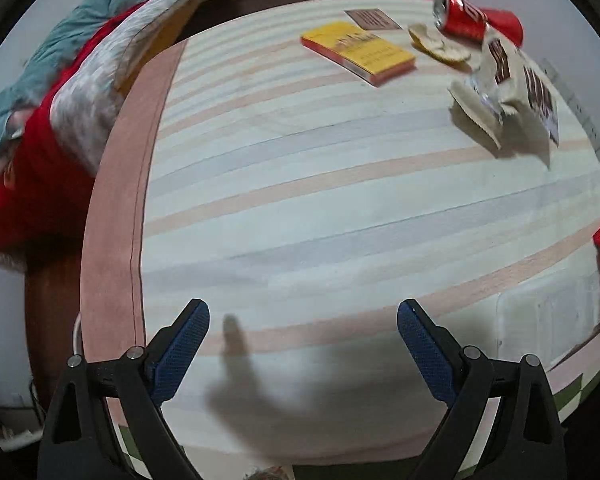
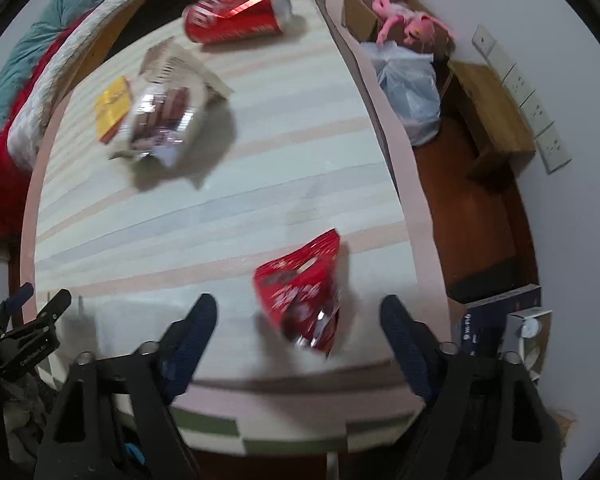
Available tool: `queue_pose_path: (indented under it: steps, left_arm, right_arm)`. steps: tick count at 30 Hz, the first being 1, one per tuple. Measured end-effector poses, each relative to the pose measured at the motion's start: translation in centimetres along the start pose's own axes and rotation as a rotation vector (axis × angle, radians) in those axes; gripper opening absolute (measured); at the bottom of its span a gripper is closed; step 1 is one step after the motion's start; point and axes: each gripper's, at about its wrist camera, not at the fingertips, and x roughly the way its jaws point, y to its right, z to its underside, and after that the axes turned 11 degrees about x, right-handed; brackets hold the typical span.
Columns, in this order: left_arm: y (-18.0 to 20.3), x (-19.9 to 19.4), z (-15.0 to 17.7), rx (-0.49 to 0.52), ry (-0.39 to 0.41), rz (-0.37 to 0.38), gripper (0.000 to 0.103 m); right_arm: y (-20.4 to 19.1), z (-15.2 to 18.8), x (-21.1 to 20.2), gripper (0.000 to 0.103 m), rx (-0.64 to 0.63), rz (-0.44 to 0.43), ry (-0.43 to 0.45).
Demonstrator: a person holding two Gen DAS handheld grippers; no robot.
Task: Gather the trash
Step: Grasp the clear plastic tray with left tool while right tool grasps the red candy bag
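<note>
Blue-padded right tool [image 2: 298, 314] spread wide above red wrapper [image 2: 302, 296]; left tool [image 1: 303, 318] likewise apart.

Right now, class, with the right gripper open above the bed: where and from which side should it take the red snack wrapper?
Grip the red snack wrapper across its narrower upper half, coming straight down from above. It lies flat and crumpled on the striped sheet, already between the open fingers of the right gripper, so its thin sides probably offer no hold; pinching a raised crease looks safest.

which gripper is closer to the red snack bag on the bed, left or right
Right. The right gripper is open with the red snack bag just ahead between its fingers. The left gripper sits farther off, with the bag at its far right edge.
</note>
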Motion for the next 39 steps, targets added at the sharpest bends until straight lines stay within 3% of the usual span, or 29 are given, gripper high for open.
queue_pose_path:
  steps: [2,6,8,11,14,17,19,20,21,23,24,31,34,39]
  left_arm:
    - [0.8,-0.4,-0.3,0.047,0.013,-0.009,0.096]
    - [3.9,-3.4,-0.7,0.242,0.113,0.049,0.096]
    - [6.7,-5.0,-0.8,0.423,0.175,0.117,0.096]
    - [10.0,-6.0,-0.9,0.593,0.177,0.216,0.096]
    - [13.3,-5.2,-0.7,0.751,0.105,0.238,0.096]
    - [15.0,-3.3,-0.7,0.814,0.037,0.247,0.095]
    - [15.2,-2.6,-0.8,0.784,0.024,0.282,0.089]
    - [15.1,-2.7,-1.0,0.763,0.027,0.309,0.081]
    - [14.7,-2.9,-1.3,0.709,0.035,0.349,0.066]
    - [13.7,-3.1,-2.1,0.615,0.036,0.374,0.057]
    - [13.0,-3.1,-2.5,0.548,0.032,0.392,0.043]
    - [7.1,-2.0,-3.8,0.104,0.017,0.346,0.044]
    - [6.5,-1.0,-3.8,0.064,-0.019,0.332,0.049]
    - [8.0,-1.5,-3.6,0.065,0.010,0.278,0.044]
  right_arm:
    - [0.2,-0.2,0.8,0.052,-0.006,-0.024,-0.012]
    - [0.1,0.7,0.8,0.038,-0.016,-0.067,0.022]
    - [0.5,1.0,0.4,0.037,-0.002,-0.093,0.029]
    - [1.2,1.4,-0.1,0.036,0.025,-0.119,0.024]
    - [1.4,1.8,-0.3,0.036,0.038,-0.130,0.011]
    - [1.4,2.3,-0.2,0.036,0.045,-0.132,0.000]
    - [1.6,2.4,0.0,0.036,0.051,-0.134,-0.006]
    - [1.7,2.5,0.1,0.036,0.055,-0.138,-0.009]
    - [1.7,2.6,0.1,0.036,0.055,-0.141,-0.011]
    - [1.7,2.7,0.0,0.036,0.055,-0.145,-0.012]
    - [1.7,2.7,-0.1,0.036,0.053,-0.147,-0.012]
    - [1.0,2.4,0.5,0.037,0.044,-0.167,-0.031]
    - [0.7,2.3,1.2,0.042,0.051,-0.161,-0.048]
    - [-0.5,2.8,1.1,0.049,0.013,-0.116,-0.028]
